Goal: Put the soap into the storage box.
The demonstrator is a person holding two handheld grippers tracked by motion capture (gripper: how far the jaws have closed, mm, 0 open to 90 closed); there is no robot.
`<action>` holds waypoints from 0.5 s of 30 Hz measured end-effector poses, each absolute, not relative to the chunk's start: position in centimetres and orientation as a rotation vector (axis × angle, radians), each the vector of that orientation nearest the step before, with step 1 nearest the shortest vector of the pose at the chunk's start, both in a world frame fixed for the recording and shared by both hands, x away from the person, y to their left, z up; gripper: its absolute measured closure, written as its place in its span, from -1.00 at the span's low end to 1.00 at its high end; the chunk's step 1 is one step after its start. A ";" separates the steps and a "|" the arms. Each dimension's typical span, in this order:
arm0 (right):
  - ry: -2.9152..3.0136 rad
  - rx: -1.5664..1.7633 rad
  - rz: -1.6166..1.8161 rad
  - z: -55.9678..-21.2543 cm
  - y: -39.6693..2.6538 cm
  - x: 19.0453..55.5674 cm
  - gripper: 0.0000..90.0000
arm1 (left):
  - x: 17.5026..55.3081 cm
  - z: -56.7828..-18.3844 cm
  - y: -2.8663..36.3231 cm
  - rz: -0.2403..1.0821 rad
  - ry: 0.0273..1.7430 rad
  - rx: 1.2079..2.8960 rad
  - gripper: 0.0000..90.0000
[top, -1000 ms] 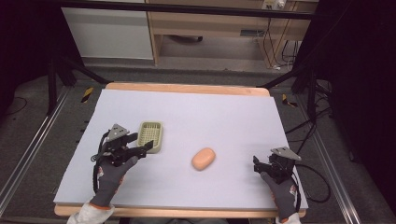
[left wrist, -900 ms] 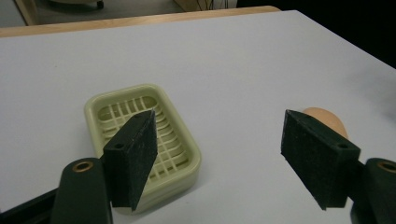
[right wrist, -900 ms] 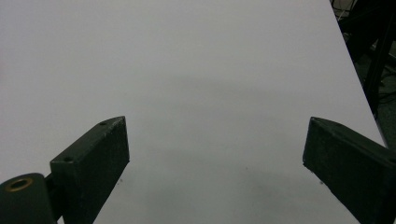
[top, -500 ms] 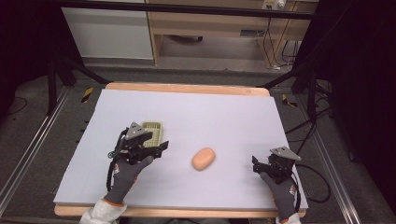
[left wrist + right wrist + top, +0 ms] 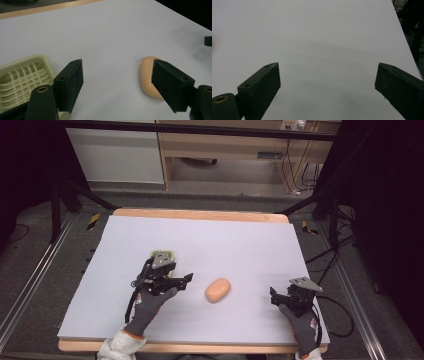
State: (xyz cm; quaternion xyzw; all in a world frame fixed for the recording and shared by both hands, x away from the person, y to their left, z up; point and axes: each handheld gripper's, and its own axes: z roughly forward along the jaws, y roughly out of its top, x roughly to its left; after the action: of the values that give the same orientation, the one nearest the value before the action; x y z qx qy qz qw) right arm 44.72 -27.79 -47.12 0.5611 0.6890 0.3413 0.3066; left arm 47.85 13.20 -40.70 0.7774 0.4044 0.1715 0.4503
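Left gripper (image 5: pixel 184 280) held in a grey-gloved left hand (image 5: pixel 147 304) near the table's front left, jaws spread wide with nothing between them, pointing right toward the soap bar (image 5: pixel 218 290). In the left gripper view (image 5: pixel 117 87), one jaw low beside the pale yellow-green soap dish (image 5: pixel 21 80), the other jaw overlapping the near edge of the peach-coloured soap (image 5: pixel 147 75); contact between that jaw and the soap impossible to judge. Soap lying flat on the white table cover (image 5: pixel 225 245), roughly mid-table toward the front, apart from the dish. Dish (image 5: pixel 165 253) mostly hidden under the gripper in the high view, a corner showing just beyond it.

Right gripper (image 5: pixel 274 295) at the front right, held in a gloved right hand (image 5: pixel 302 327), jaws wide apart and empty, resting low near the cover. In the right gripper view (image 5: pixel 327 87), bare white cover (image 5: pixel 312 37) between the jaws. Soap well apart from the right gripper, between the two grippers.
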 end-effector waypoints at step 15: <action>1.823 1.492 0.907 -47.1 -27.8 44.8 -0.86 | 48.2 -41.3 9.7 0.387 0.949 1.987 -0.47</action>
State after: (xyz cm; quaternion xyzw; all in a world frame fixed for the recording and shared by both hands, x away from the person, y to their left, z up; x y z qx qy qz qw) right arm 44.80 -27.80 -47.14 0.5632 0.6879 0.3425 0.3038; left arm 48.20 9.71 -41.33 0.7990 0.3819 0.1556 0.4376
